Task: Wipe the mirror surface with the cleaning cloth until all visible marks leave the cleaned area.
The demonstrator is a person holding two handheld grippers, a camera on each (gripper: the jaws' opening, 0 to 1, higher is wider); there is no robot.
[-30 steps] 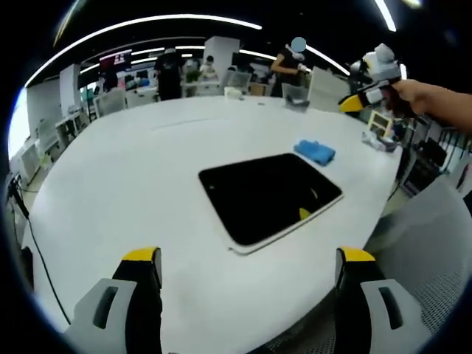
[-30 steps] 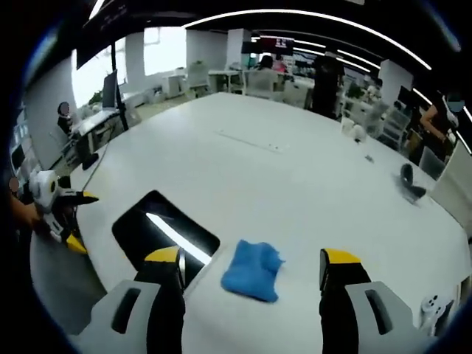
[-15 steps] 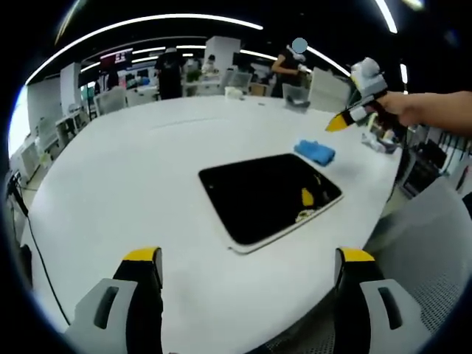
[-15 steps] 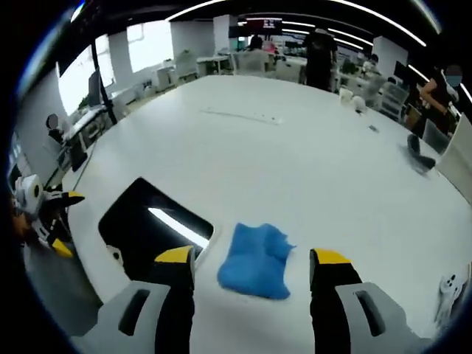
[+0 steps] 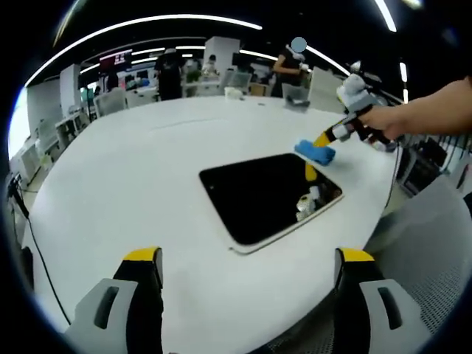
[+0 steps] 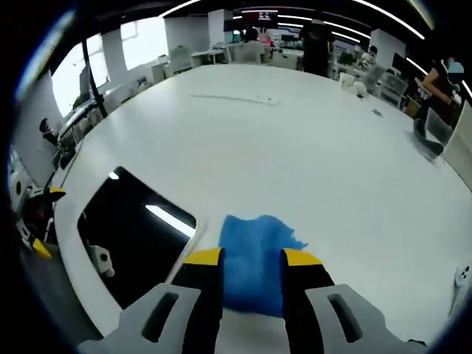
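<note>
The dark, white-framed mirror (image 5: pixel 258 195) lies flat on the white table (image 5: pixel 133 169). Just beyond its far right corner is the blue cleaning cloth (image 5: pixel 316 152). My right gripper (image 5: pixel 324 140) comes in from the right, held by a hand, with its yellow tips down on the cloth. In the right gripper view the cloth (image 6: pixel 254 251) fills the narrow gap between the two jaws of the right gripper (image 6: pixel 253 258). The mirror (image 6: pixel 133 236) lies to its left. My left gripper (image 5: pixel 247 258) hangs open over the table's near edge, with nothing between its fingers, and appears again as left gripper (image 6: pixel 43 221).
A grey mesh chair (image 5: pixel 435 243) stands at the table's right edge. A thin cable (image 5: pixel 33 243) runs along the left edge. Small objects (image 6: pixel 359 88) sit on the far side of the table. People and desks fill the room behind.
My right gripper has come down from above the table onto the blue cloth, and its jaws have narrowed around it. The left gripper and the mirror have stayed put.
</note>
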